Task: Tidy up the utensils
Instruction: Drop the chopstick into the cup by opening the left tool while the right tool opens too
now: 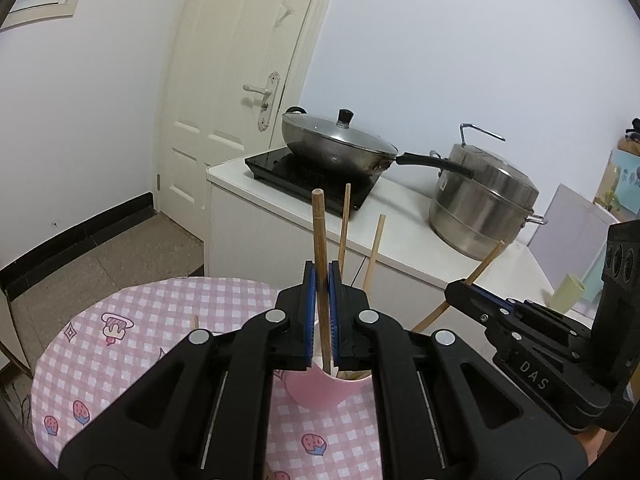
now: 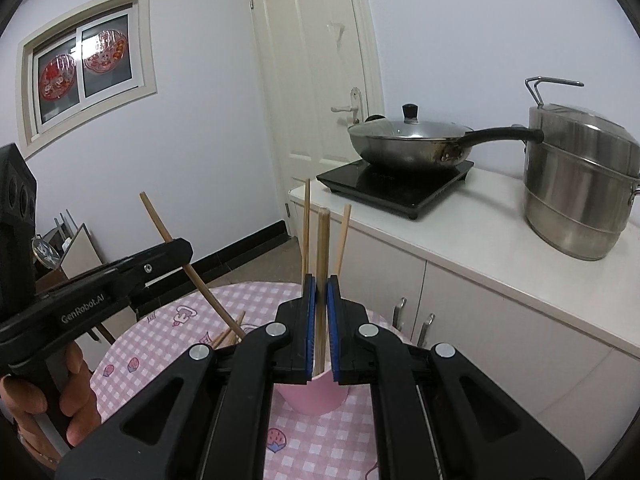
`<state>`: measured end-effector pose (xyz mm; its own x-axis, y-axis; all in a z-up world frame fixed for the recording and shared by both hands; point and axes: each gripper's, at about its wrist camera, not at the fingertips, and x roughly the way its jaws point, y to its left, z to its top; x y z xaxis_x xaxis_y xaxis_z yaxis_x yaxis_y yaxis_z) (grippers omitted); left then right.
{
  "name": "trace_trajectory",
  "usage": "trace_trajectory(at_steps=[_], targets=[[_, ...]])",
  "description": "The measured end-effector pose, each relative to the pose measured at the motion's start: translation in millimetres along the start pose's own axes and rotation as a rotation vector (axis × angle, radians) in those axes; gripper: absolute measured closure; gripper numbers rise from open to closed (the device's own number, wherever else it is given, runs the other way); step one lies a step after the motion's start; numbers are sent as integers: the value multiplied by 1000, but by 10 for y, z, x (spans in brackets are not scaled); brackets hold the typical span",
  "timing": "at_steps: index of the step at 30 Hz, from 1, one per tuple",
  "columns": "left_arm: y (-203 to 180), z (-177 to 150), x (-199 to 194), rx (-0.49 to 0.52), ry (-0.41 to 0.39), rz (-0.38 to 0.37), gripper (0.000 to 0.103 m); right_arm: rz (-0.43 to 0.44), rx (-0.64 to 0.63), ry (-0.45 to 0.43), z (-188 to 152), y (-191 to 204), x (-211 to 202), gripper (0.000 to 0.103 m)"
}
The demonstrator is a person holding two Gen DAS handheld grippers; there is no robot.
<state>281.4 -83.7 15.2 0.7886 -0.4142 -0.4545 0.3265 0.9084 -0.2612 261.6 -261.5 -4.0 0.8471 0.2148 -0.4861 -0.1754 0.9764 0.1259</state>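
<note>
A pink cup [image 1: 316, 392] stands on the pink checked tablecloth and holds several wooden chopsticks [image 1: 344, 224]. My left gripper [image 1: 321, 276] is shut on one upright chopstick [image 1: 319, 232] whose lower end is inside the cup. My right gripper [image 2: 320, 292] is shut on another chopstick [image 2: 322, 236], also upright with its lower end in the cup [image 2: 312, 396]. In the left wrist view the right gripper [image 1: 464, 284] shows at the right with its chopstick [image 1: 486, 262] slanted. In the right wrist view the left gripper [image 2: 176, 248] shows at the left with its chopstick [image 2: 160, 224].
The round table [image 1: 120, 320] carries more loose chopsticks [image 2: 228, 336] to the cup's left. Behind is a white cabinet [image 1: 400, 216] with an induction hob [image 1: 304, 176], a lidded wok [image 1: 336, 144] and a steel steamer pot [image 1: 480, 204]. A door [image 1: 224, 80] is behind.
</note>
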Motion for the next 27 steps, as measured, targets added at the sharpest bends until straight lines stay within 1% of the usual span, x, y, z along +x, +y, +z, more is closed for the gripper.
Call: trace_trajectory(at_steps=[7,13,14,18,20,21,22,23,25,27], targets=[[1,-44,14,14,25,5,96,5,19,6,-14,-27,-27,98],[19,-73,19,18,58,-8,96,7,28,1,7,-53,-91,98],[16,-75,12,21,62,-9,96,7,28,1,7,-53,-91,97],[-17,-78,-26,38,70,-22,96,9,29,-6,9,-54,-158,83],[-35,-84,-56,43,74,-28,88,11,29,-8,4,-43,-191,79],[-41,-91,-84,42,71,-29,74,12,28,-8,1,-37,-204,78],[-45,-92,-103,39,66,-31,56,13,26,-9,-3,-31,-217,77],[-46,-94,-135,34,54,-34,51,14,25,-9,-5,-22,-229,76],[-57,-99,-190,41,38,-29,51,20,19,-8,-15,1,-255,76],[-67,-103,-223,49,45,-31,51,23,14,-7,-24,23,-277,75]])
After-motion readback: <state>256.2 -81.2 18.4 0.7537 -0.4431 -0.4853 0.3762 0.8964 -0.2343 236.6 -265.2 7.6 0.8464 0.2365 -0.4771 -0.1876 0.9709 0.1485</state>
